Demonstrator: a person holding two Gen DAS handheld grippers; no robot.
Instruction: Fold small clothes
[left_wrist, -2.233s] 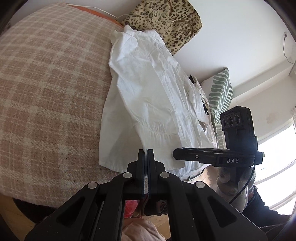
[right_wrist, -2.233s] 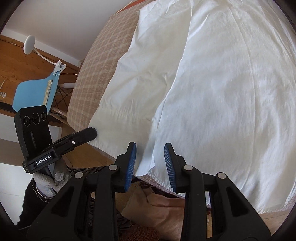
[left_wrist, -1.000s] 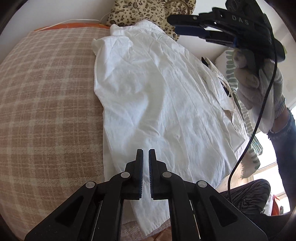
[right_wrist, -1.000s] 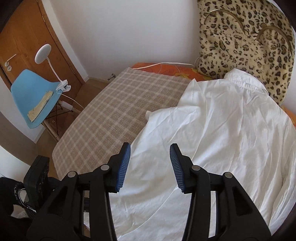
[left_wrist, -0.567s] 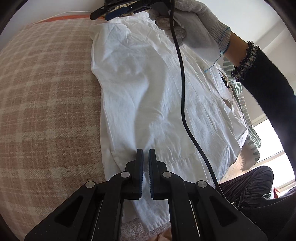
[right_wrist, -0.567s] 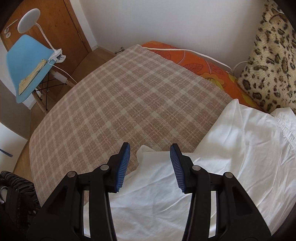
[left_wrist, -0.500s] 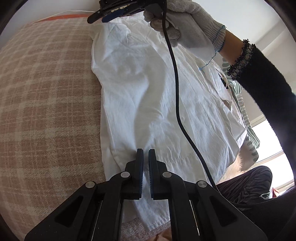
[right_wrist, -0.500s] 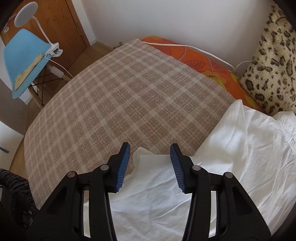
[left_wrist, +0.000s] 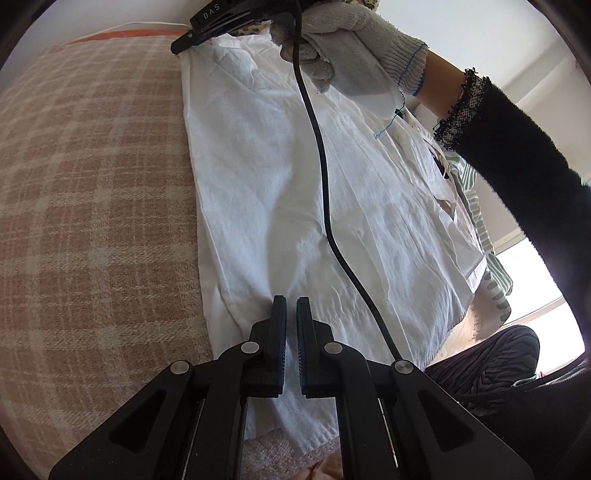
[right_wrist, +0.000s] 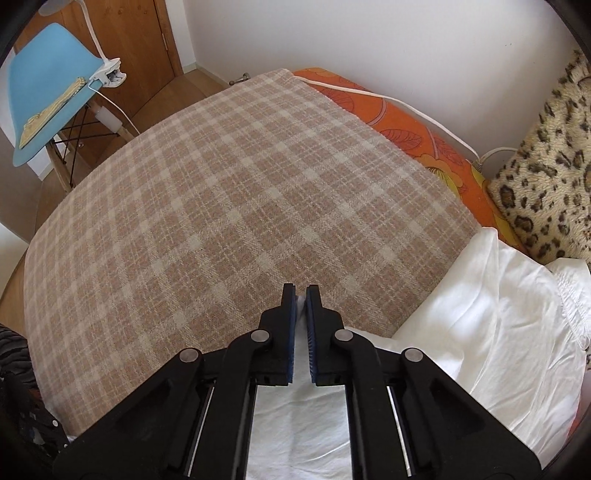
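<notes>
A white shirt lies spread on the plaid bed cover, collar end far, hem near. My left gripper is shut on the shirt's fabric close to the hem. My right gripper is shut on the shirt's far left corner, a strip of white cloth showing between its pads. In the left wrist view the right gripper sits at the shirt's far top corner, held by a gloved hand. The shirt also shows in the right wrist view.
A leopard-print cushion and an orange sheet with a white cable lie at the bed's head. A blue chair with a clip lamp stands beside the bed. A black cable hangs across the shirt. A striped pillow lies at the right.
My right gripper has closed on the shirt's far corner; it was open half a second ago. My left gripper stays shut near the hem.
</notes>
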